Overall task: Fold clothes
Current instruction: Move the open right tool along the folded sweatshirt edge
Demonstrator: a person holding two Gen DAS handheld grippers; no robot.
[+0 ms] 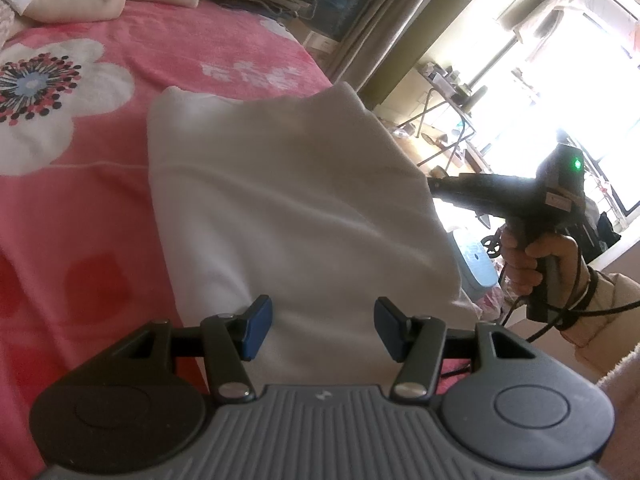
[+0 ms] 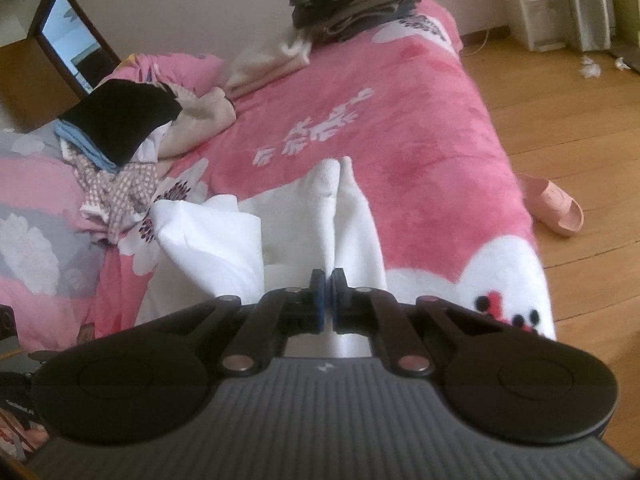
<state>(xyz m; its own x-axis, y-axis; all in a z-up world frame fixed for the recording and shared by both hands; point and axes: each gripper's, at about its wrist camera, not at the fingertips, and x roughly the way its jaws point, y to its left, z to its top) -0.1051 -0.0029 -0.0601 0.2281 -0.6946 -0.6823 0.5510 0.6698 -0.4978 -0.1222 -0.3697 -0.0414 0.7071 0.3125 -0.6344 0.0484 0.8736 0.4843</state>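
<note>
- Nearest the lens in the left wrist view, the left tool [image 1: 322,330] was seen with its blue pads standing well apart, nothing gripped between them, held low over the near edge of the white garment [image 1: 288,200].
- In the right wrist view, the right tool [image 2: 329,300] was seen with its pads brought together, a ridge of the white garment [image 2: 340,216] pinched between them.
- The white garment was spread on the pink floral bed [image 1: 120,80] near its edge, partly doubled over and not yet squared, so its fold was judged to be in progress.
- Folded stacks [image 2: 352,0] were seen at the upper centre of the right view, and an unfolded heap [image 2: 120,140] at the left, so part of the work was judged done and more left.
- Only the left view showed the right tool from outside, with the person's hand [image 1: 532,256] on its handle at the right edge.
- Only the right view showed the wooden floor and a pink slipper [image 2: 556,208] at the right.
</note>
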